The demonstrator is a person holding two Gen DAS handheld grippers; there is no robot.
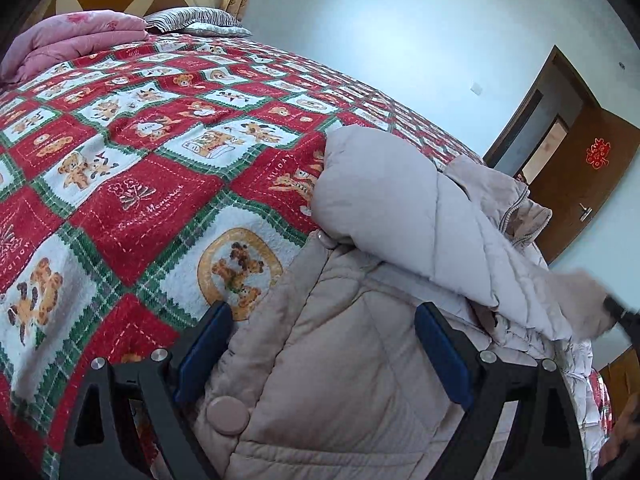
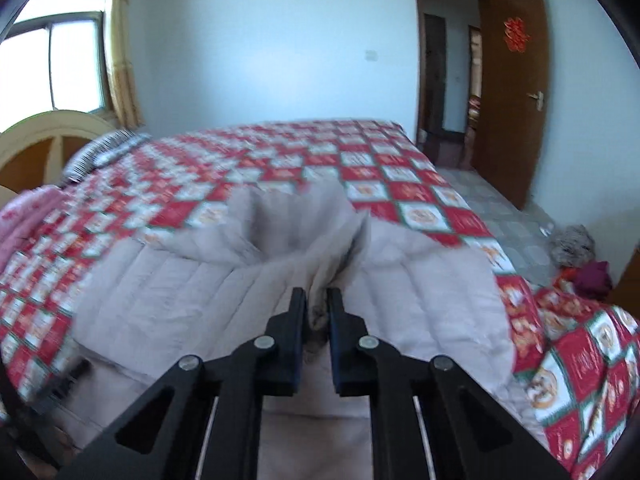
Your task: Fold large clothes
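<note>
the beige padded coat point(image 1: 328, 360) lies across the near edge of the bed, on the red checked teddy-bear blanket point(image 1: 120, 160), part of it already doubled over itself. the right gripper point(image 2: 317, 304) is clenched on a pinch of the coat's fabric, gathered up between its jaws, probably so that part can be lifted and carried over for a fold. the left gripper point(image 1: 320, 344) stands released, its blue pads point(image 1: 440, 360) set wide on either side of the coat's quilted body near a round button point(image 1: 228, 416), pressing nothing; it looks placed to steady or take the lower part while the other side is drawn up
</note>
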